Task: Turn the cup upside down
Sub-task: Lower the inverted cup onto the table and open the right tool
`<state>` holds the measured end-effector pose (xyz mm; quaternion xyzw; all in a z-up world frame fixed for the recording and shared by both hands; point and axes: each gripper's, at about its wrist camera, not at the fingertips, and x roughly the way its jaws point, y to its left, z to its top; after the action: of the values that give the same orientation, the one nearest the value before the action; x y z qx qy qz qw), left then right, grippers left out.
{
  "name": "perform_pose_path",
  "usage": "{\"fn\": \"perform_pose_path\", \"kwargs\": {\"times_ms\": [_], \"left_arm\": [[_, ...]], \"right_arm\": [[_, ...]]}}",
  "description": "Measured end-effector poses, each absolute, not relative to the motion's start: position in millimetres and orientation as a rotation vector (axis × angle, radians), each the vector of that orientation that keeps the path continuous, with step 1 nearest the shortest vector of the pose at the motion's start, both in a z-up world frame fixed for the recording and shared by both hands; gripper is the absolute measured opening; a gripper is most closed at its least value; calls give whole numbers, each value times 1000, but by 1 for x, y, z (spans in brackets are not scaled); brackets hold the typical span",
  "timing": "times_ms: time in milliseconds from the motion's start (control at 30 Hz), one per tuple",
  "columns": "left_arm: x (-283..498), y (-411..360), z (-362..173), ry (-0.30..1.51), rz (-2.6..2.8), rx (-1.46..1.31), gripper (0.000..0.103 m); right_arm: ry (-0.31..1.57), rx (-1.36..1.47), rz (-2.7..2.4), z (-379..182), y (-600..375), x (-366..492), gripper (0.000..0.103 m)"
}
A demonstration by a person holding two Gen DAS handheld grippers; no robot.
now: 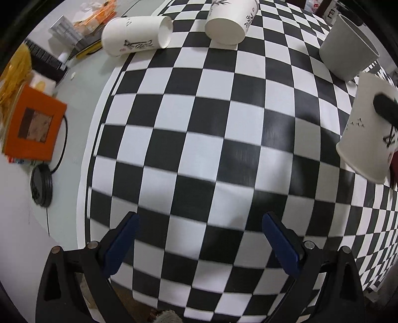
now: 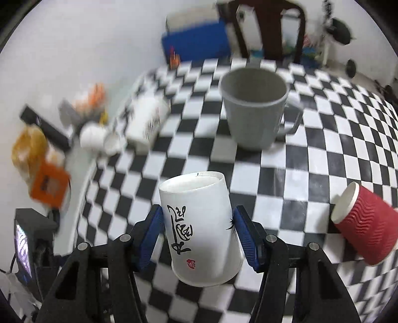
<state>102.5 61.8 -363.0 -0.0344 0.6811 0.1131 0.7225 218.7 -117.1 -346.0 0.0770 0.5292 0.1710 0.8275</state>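
My right gripper is shut on a white paper cup with black calligraphy and a small red seal. The cup is held upside down, base up and rim down, above the checkered cloth. The same cup shows at the right edge of the left wrist view with a dark finger across it. My left gripper is open and empty, low over the checkered cloth, well left of the held cup.
A grey mug stands upright behind the held cup; it also shows in the left wrist view. A red ribbed cup lies on its side at right. Two white paper cups sit far back. Orange box and clutter lie left.
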Motion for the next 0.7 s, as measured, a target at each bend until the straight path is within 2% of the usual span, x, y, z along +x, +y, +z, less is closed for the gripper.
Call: {"fn": "perform_pose_path", "kwargs": {"times_ms": [133,233,533,567,600,700], "left_arm": [[108,65,-369,1487,214,-84,100],[108,67,-369,1474,189,-85,100],[94,57,-352,1414,131,-27,103],[92,55,-347,1406,129,-26,103],[88,54,-342,1400,128,-25,103],[78,49,-322,1369,126,-10,103]], "right_arm": [[1013,165,298,-365,-114,191,62],[957,155,275,-358,-125,167,62],[1032,82,202,-367,-118,128,63],[1045,87,191,-367,-120,126,69],[1052,86,174,-367,-122,124,79],[1049,80,108,-354,-132,112,93]]}}
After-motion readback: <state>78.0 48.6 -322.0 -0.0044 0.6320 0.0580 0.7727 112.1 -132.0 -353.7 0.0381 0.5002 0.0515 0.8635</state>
